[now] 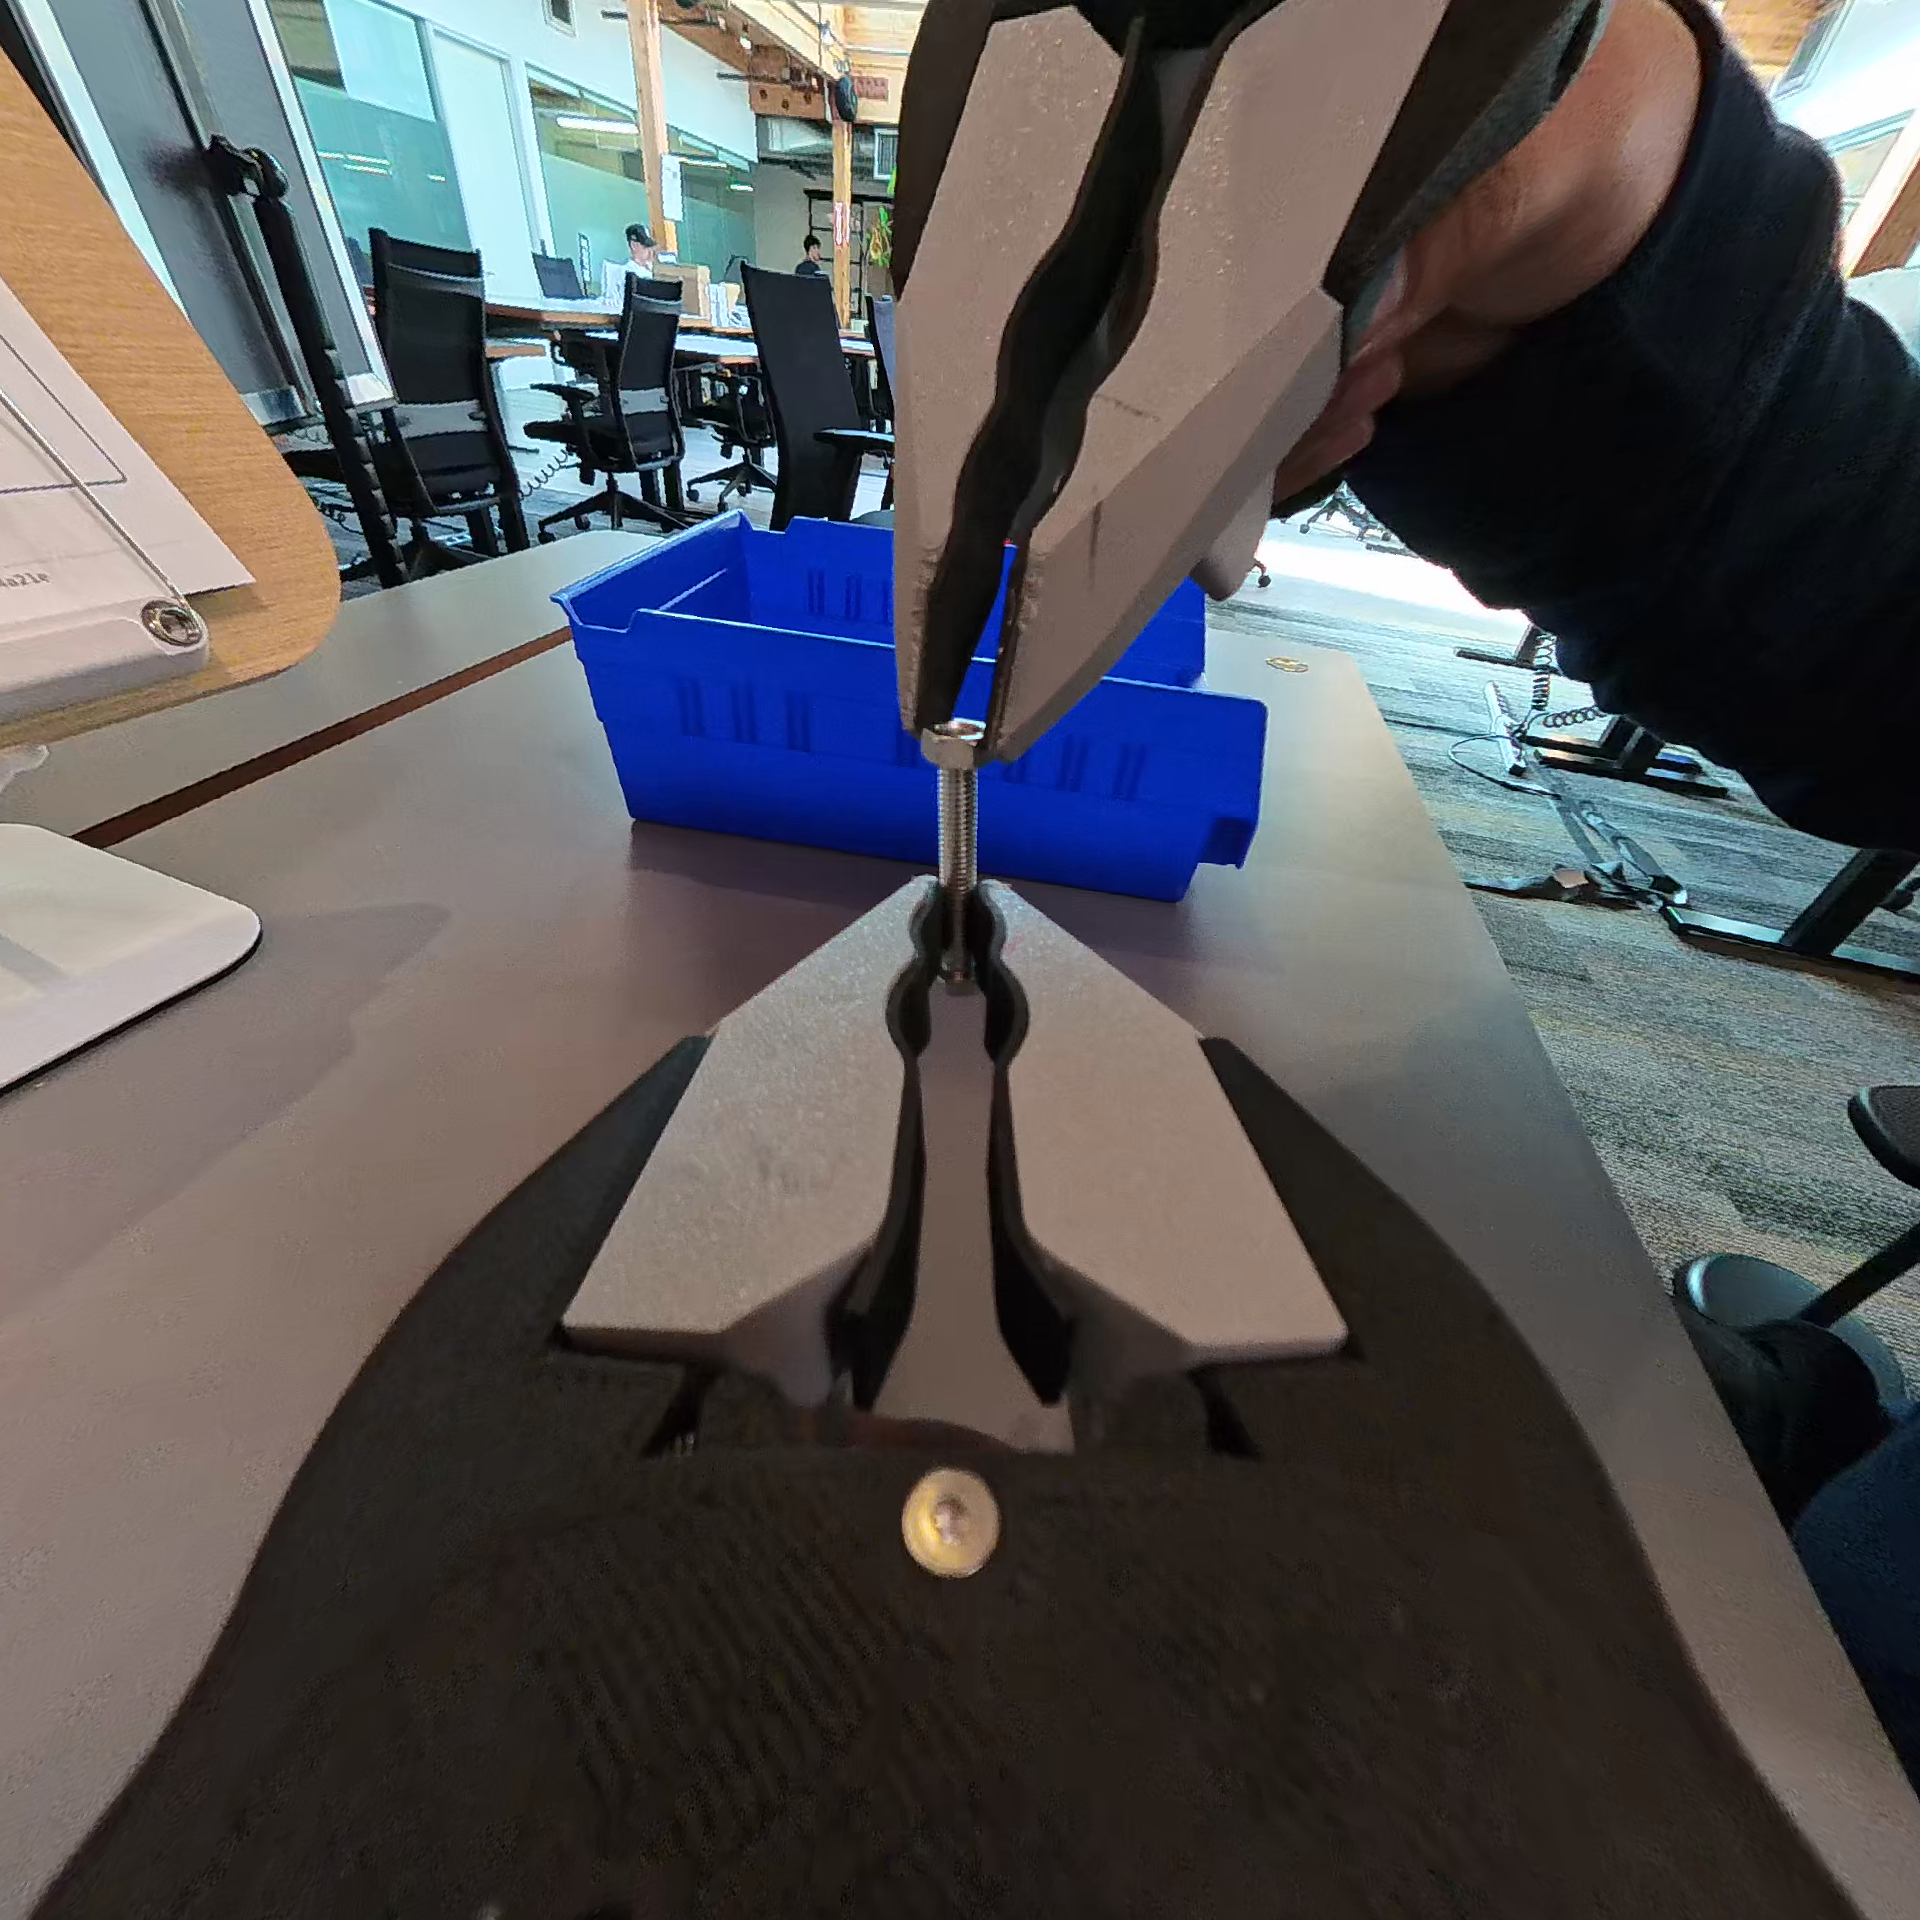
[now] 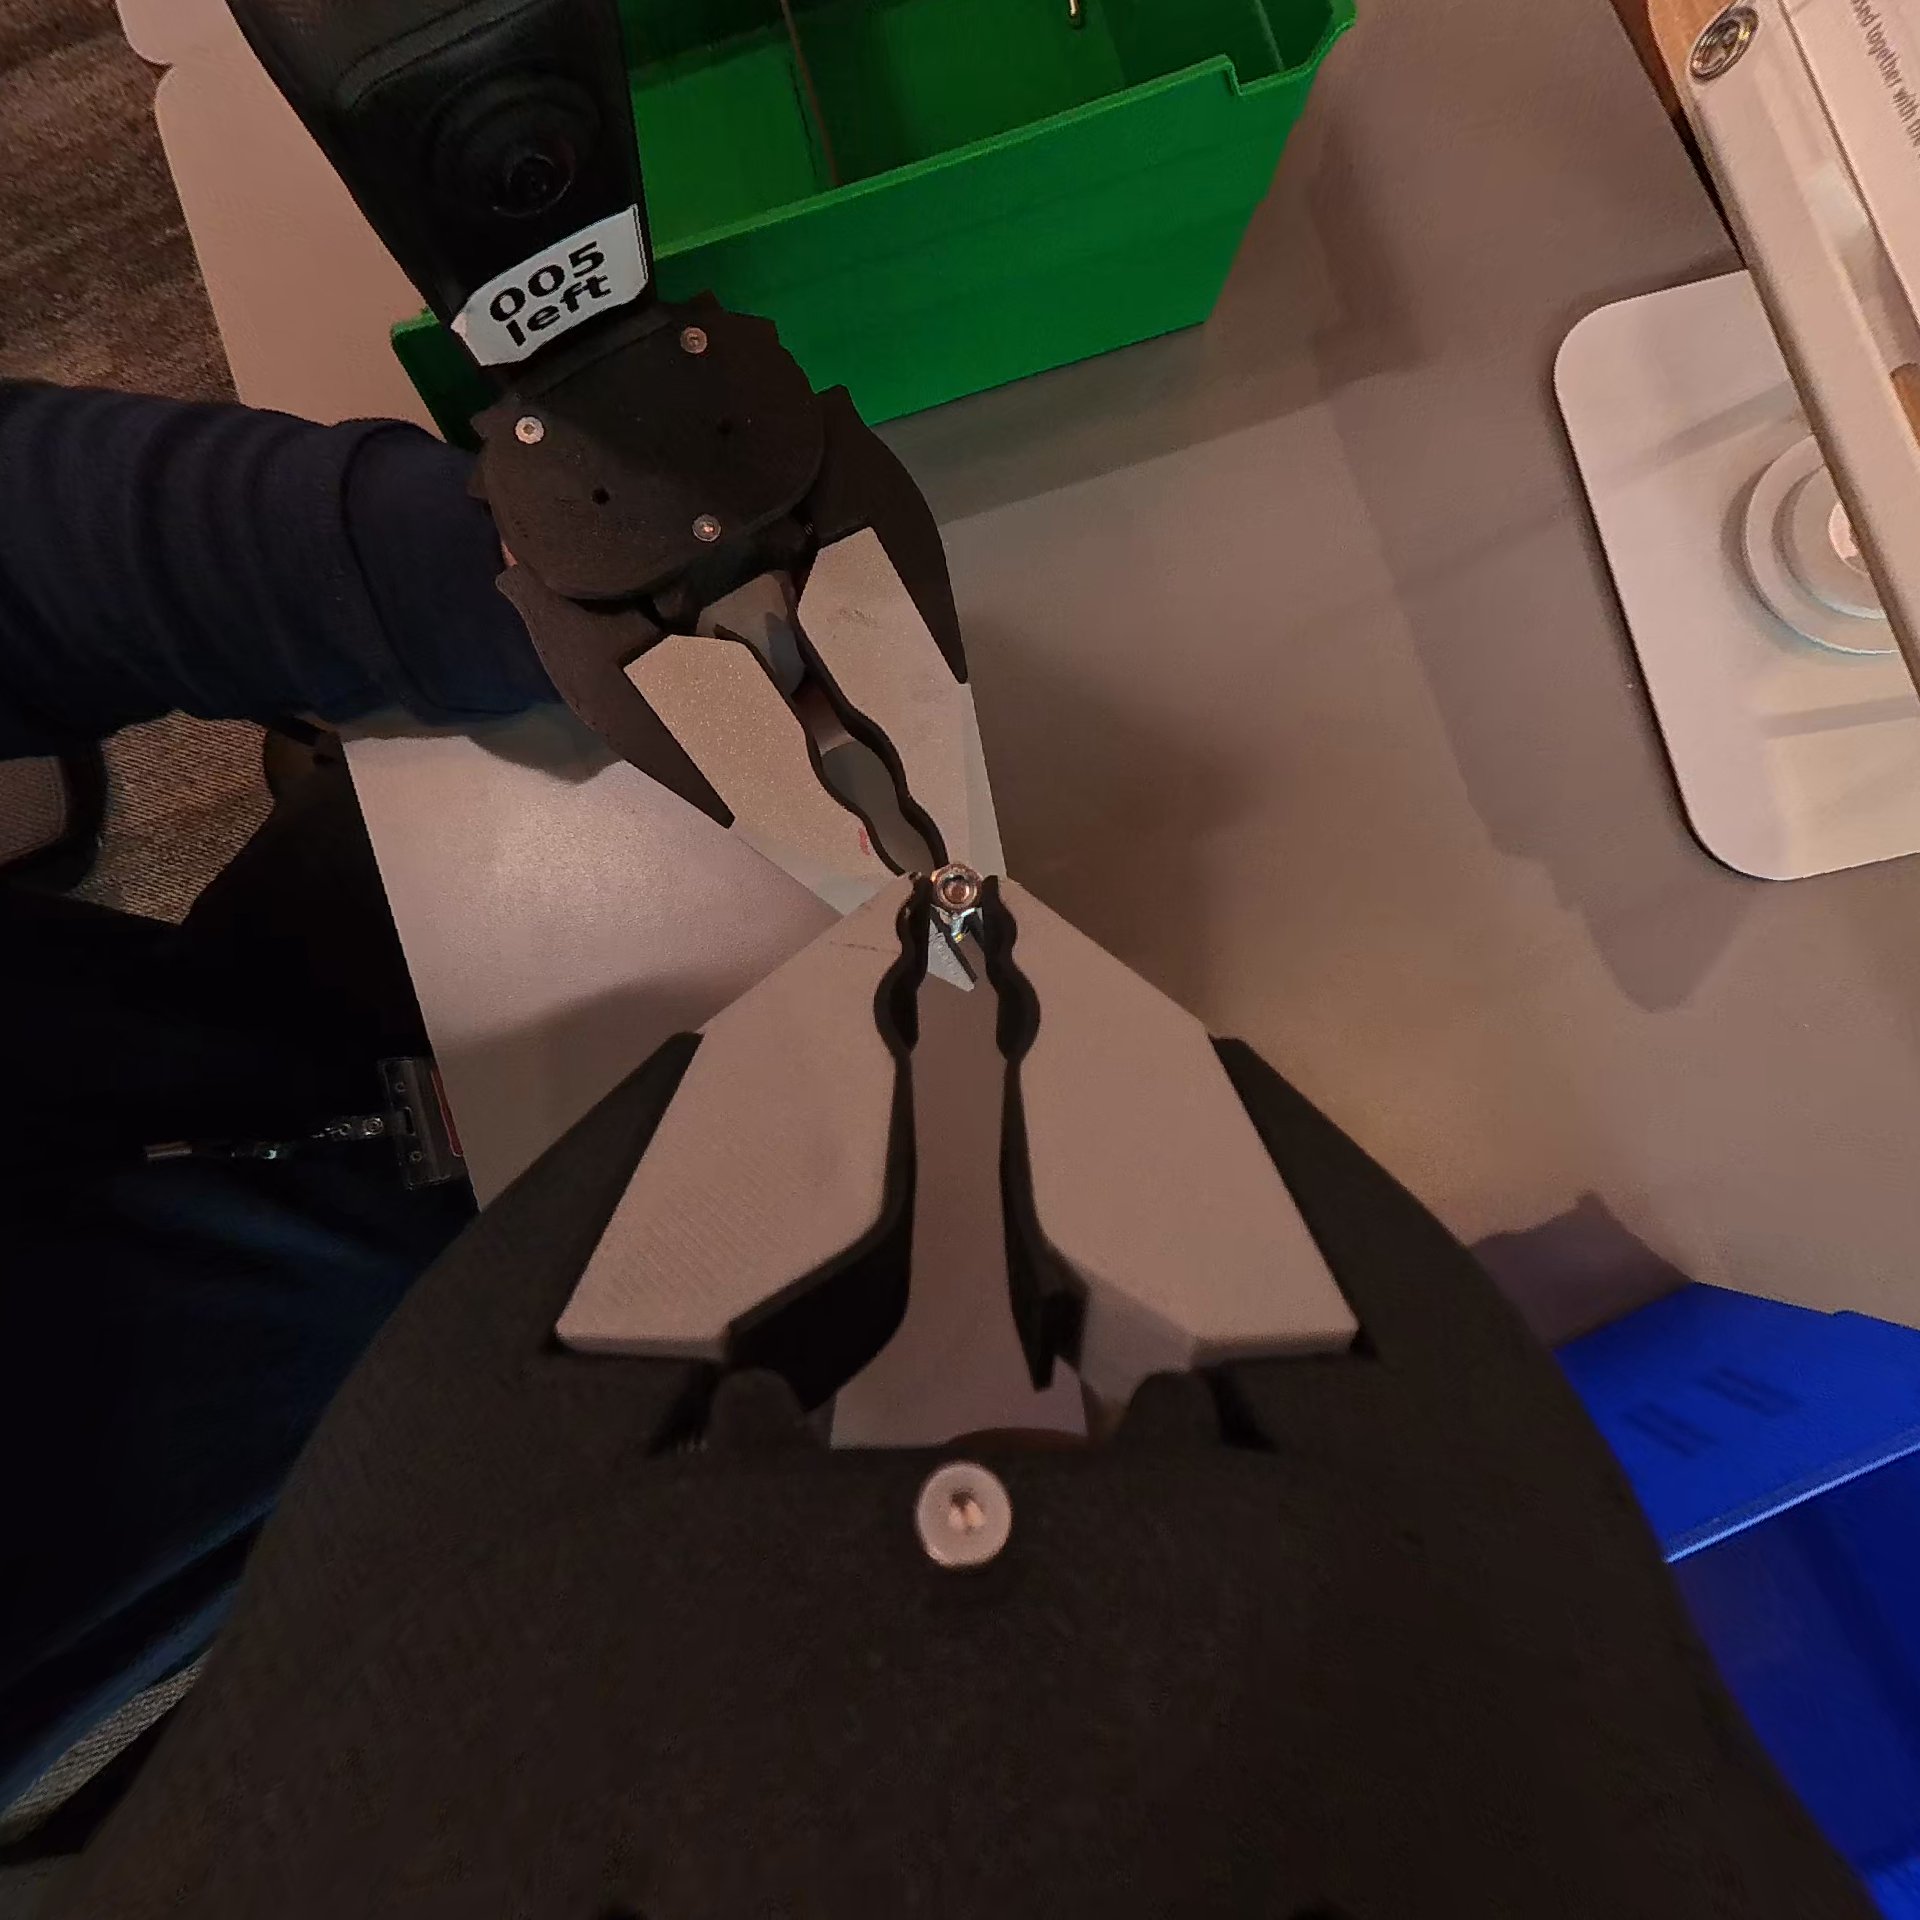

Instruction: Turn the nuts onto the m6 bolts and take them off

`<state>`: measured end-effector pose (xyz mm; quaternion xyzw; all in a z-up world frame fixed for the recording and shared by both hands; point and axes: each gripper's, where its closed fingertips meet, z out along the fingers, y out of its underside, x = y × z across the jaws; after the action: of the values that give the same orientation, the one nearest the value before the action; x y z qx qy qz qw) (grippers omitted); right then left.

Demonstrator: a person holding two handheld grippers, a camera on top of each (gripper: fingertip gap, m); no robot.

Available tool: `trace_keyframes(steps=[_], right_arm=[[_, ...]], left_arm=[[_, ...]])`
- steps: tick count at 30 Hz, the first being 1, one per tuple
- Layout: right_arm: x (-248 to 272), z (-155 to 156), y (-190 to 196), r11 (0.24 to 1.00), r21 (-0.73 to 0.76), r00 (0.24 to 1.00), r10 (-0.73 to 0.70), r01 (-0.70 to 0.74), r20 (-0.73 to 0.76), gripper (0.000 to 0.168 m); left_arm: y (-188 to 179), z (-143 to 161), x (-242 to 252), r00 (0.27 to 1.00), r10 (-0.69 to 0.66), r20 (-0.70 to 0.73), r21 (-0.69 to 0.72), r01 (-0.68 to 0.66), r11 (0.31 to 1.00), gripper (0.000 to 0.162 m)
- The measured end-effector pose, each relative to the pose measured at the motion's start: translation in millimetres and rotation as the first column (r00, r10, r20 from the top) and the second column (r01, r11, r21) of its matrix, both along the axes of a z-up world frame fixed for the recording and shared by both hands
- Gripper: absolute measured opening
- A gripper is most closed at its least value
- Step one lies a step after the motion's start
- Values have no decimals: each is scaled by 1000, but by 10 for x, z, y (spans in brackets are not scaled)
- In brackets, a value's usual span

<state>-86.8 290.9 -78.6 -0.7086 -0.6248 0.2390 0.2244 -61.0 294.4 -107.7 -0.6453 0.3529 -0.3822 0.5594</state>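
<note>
left gripper (image 1: 954, 914) clamped on lower end of upright bolt (image 1: 956, 821), nut (image 1: 953, 744) at bolt top pinched in right gripper (image 1: 961, 717) tips coming from above, blue bin (image 1: 790, 717) behind on table (image 1: 416, 987)

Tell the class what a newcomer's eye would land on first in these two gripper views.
First, the upright bolt at the centre: the left gripper clamps its lower end while the right gripper comes down from above, pinching the nut at its top. Next, the bright bins on the grey table: a blue bin just behind the bolt, a green bin at the far edge in the right wrist view.
</note>
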Motion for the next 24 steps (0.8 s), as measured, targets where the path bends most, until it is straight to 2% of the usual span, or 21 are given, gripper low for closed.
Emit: trace_keyframes(steps=[14,24], right_arm=[[-5,2,4,1000,-18,1000,2,-2,-18,7],[15,69,24,999,-33,994,-17,13,-112,18]], left_arm=[[2,-2,-4,1000,-2,4,-5,2,1000,2],[8,2,-15,1000,1,10,-6,-1,1000,2]])
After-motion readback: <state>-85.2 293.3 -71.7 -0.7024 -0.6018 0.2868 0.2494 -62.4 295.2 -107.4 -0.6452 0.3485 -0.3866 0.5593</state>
